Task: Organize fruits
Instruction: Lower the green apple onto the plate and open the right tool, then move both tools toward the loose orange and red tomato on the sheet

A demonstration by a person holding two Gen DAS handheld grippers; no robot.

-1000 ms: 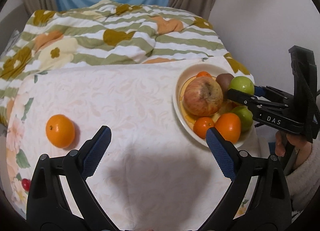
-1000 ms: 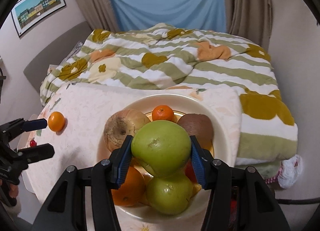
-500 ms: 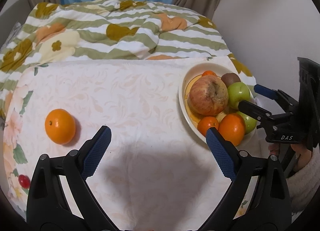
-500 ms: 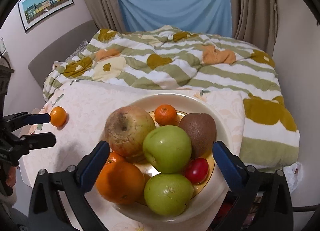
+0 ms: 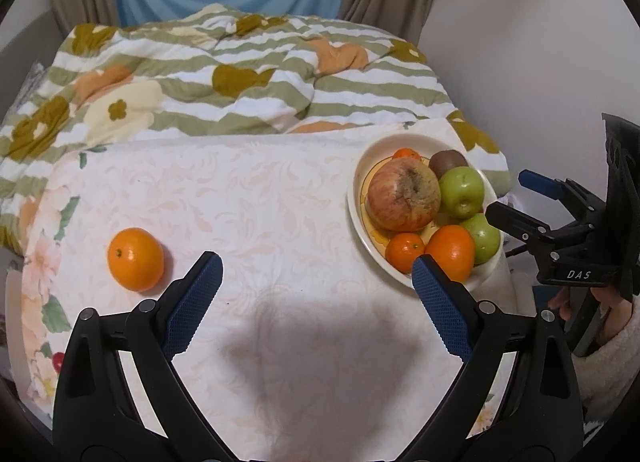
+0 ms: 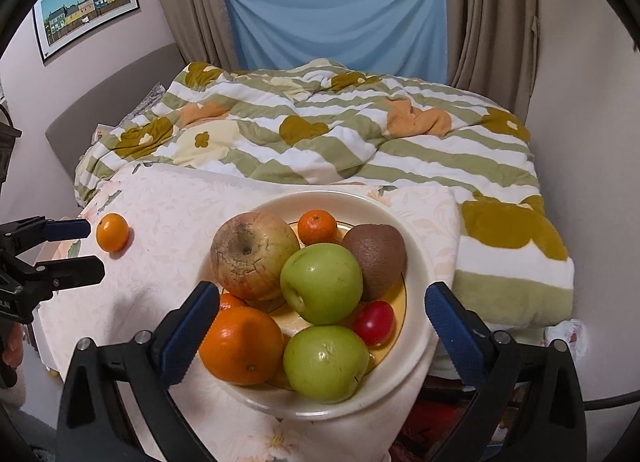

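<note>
Most fruit already sits in the plate (image 6: 416,262). One orange (image 5: 135,259) is left on the tabletop (image 5: 260,202), well apart from it. My left gripper (image 5: 316,282) hangs open near the orange; my right gripper (image 6: 320,322) is open and empty over the plate.

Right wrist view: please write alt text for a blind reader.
A white bowl on a table holds apples, oranges, a kiwi and a tomato, between the open jaws of the right gripper. One orange lies apart, left.
</note>
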